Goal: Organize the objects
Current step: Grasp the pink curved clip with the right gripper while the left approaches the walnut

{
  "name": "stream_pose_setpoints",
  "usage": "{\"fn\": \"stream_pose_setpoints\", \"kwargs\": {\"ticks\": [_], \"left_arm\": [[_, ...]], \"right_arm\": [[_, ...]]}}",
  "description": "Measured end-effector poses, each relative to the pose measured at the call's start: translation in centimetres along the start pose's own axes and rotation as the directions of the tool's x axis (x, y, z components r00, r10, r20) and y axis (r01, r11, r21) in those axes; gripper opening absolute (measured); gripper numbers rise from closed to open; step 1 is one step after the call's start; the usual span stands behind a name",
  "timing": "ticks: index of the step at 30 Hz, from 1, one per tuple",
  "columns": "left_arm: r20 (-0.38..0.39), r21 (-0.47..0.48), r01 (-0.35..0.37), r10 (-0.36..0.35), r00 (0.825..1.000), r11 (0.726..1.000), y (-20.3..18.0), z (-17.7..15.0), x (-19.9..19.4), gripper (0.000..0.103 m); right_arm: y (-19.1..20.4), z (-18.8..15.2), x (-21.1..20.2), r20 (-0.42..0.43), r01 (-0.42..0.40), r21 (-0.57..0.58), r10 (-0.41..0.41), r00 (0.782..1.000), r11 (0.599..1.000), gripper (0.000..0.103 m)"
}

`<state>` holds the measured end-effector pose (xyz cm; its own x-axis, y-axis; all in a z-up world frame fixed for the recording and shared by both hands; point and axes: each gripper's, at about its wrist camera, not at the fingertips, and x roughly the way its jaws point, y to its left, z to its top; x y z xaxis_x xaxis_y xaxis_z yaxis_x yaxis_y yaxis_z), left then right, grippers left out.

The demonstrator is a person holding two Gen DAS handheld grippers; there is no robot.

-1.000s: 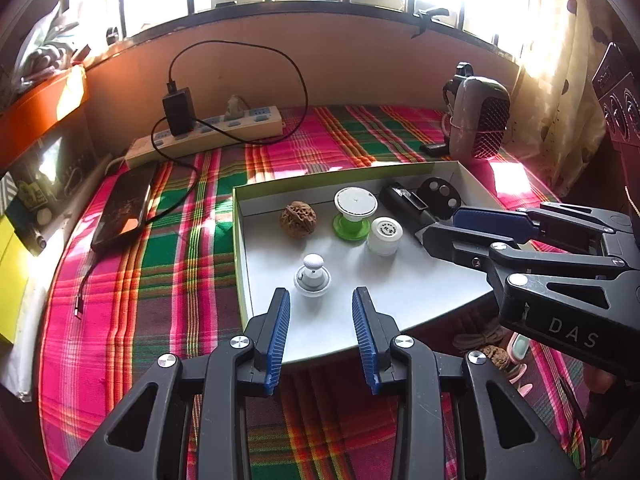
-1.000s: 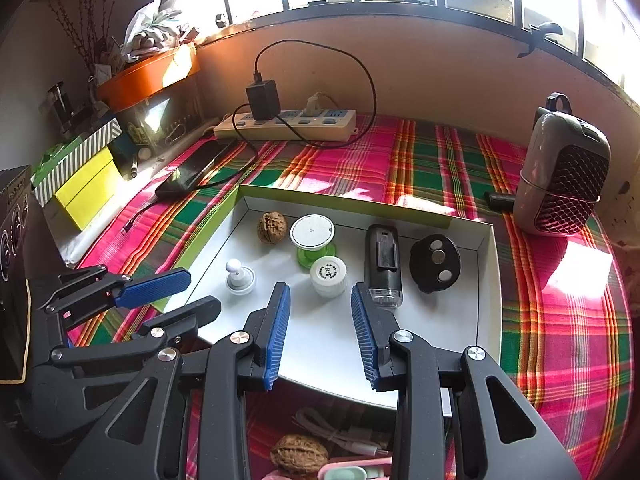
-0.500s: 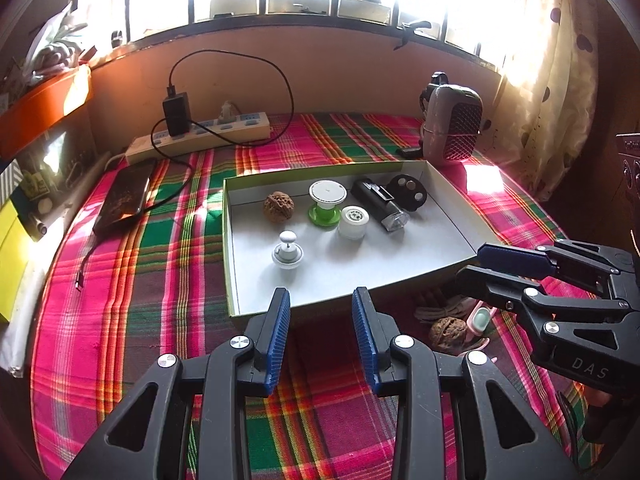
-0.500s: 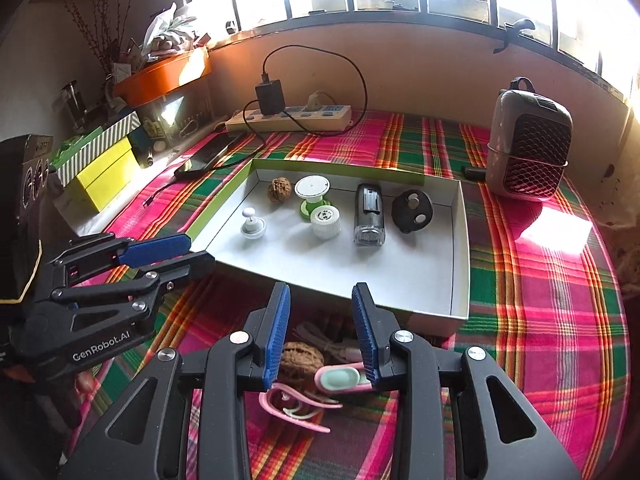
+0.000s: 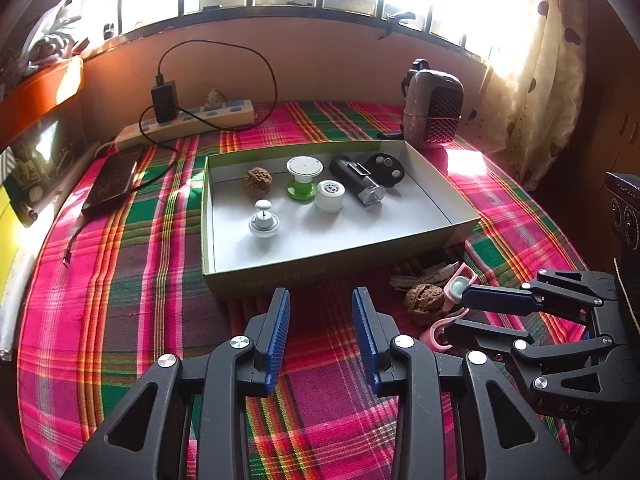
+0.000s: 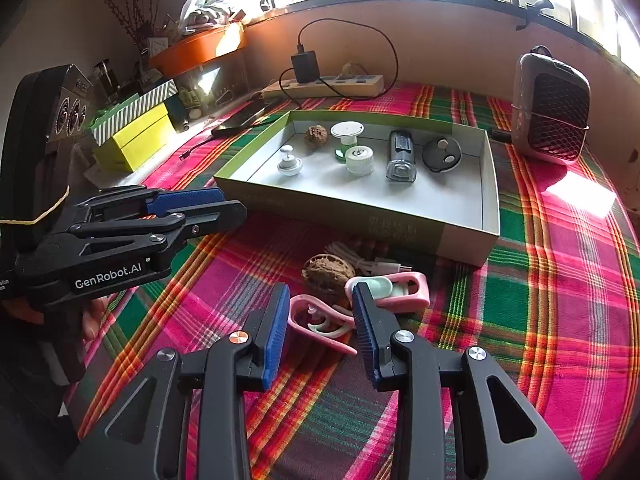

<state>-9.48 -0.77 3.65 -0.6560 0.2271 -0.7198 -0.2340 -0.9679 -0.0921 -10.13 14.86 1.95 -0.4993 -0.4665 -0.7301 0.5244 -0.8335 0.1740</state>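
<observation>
Right wrist view: right tongs (image 6: 320, 320) now over pink clip (image 6: 316, 322), opening.

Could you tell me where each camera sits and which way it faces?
Left wrist: on the left gripper, angled down at the box; right gripper shows at the right edge.
Right wrist: on the right gripper, jaws opening over a pink clip; left gripper and a hand show.
Shared: box, loose walnut, heater.

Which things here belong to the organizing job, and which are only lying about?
For the job: green box, walnut, pink clip, pink case, white cable.

Lying about: heater, power strip, phone, yellow box.
</observation>
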Motion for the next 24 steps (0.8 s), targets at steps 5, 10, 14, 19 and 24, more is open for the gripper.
{"fn": "stream_pose_setpoints", "kwargs": {"ticks": [5,10,14,19,24], "left_arm": [[-0.013,-0.001,0.0,0.0,1.0,1.0,-0.1,-0.4,0.1,0.031],[-0.019,-0.001,0.004,-0.004,1.0,1.0,-0.1,-0.5,0.3,0.031],[-0.027,-0.001,0.007,-0.007,1.0,1.0,-0.2,-0.7,0.5,0.03],[-0.032,0.0,0.013,-0.013,0.999,1.0,-0.2,-0.8,0.6,0.03],[-0.038,0.0,0.015,-0.015,0.999,1.0,-0.3,-1.0,0.7,0.031]], "right_arm": [[-0.2,-0.3,0.3,-0.002,-0.013,0.004,0.013,1.0,1.0,0.041],[-0.2,-0.6,0.1,-0.013,-0.023,-0.007,0.023,1.0,1.0,0.041],[0.4,-0.9,-0.1,-0.04,-0.052,-0.04,0.051,0.998,0.998,0.041],[0.4,-1.0,0.6,-0.06,0.008,-0.052,-0.011,0.998,0.999,0.041],[1.8,-1.3,1.7,-0.087,0.017,-0.124,-0.028,0.996,0.992,0.041]]}}
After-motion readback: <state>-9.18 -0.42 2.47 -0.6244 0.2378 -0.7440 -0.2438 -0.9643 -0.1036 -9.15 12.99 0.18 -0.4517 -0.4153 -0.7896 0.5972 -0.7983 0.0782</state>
